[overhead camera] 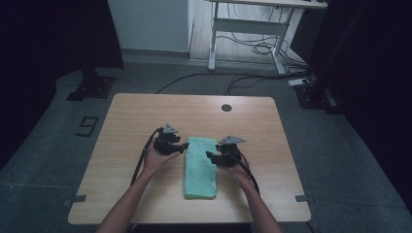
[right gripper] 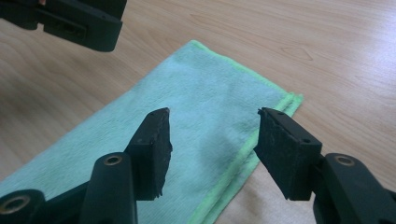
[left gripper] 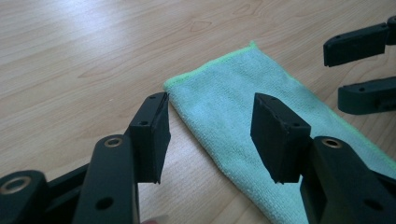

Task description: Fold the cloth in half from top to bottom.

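Observation:
A light green cloth [overhead camera: 200, 167], folded into a long strip, lies flat on the wooden table [overhead camera: 145, 111], running from the middle toward the near edge. My left gripper [overhead camera: 184, 145] hovers at the cloth's far left corner, open, with nothing between its pads. In the left gripper view the jaws [left gripper: 210, 105] straddle the cloth's [left gripper: 243, 93] edge without touching it. My right gripper [overhead camera: 209, 156] stands open at the cloth's right edge. In the right gripper view its jaws [right gripper: 212, 114] hang above the cloth's [right gripper: 196, 107] far right corner. The two grippers face each other across the cloth.
A round cable hole [overhead camera: 226, 107] sits near the table's far edge. Beyond the table stand a white desk frame [overhead camera: 252, 24], floor cables [overhead camera: 252, 48] and two black stand bases [overhead camera: 92, 87] [overhead camera: 316, 94]. Bare wood lies on both sides of the cloth.

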A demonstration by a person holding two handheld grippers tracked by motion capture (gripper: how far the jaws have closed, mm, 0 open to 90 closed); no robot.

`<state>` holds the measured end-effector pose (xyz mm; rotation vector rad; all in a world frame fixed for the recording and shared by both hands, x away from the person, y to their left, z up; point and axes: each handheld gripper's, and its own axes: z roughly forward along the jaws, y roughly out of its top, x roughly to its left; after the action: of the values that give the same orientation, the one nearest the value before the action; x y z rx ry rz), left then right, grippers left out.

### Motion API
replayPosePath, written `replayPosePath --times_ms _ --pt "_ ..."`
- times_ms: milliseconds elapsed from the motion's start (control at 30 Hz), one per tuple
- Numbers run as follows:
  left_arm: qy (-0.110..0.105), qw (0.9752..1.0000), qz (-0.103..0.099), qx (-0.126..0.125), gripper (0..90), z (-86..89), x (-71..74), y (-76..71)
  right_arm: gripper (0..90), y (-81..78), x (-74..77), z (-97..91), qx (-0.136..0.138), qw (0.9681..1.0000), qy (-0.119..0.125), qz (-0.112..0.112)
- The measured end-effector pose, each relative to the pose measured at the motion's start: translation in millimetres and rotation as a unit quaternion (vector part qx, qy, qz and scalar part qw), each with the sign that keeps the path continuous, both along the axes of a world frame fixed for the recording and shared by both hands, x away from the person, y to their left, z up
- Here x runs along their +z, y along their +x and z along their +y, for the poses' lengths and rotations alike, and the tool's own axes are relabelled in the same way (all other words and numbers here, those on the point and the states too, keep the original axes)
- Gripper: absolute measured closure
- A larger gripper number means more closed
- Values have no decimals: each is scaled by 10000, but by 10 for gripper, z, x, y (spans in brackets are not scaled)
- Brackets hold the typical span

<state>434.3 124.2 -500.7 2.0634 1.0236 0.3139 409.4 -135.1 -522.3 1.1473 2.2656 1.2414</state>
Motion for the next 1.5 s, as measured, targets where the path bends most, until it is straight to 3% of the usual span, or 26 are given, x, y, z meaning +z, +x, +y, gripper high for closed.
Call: replayPosePath --times_ms 367,567,633,933,1133,1500 --pt "9 9999 83 96 475 21 -91 122 443 170 -108 -74 -153 9997 81 145" --pt "46 9999 117 77 469 6 -147 203 448 259 -75 -57 -179 9998 67 79" --pt "46 9999 132 76 468 -2 -150 223 445 292 -81 -37 -213 9997 -67 133" --pt "90 9998 155 118 472 -25 -138 260 446 370 -39 -55 -218 9996 46 159" --pt "-3 9997 191 177 468 -22 -149 289 444 432 -20 -41 -253 9995 -28 186" --pt "80 9995 256 172 466 -123 -177 386 443 584 -18 7 -302 9993 -38 221"
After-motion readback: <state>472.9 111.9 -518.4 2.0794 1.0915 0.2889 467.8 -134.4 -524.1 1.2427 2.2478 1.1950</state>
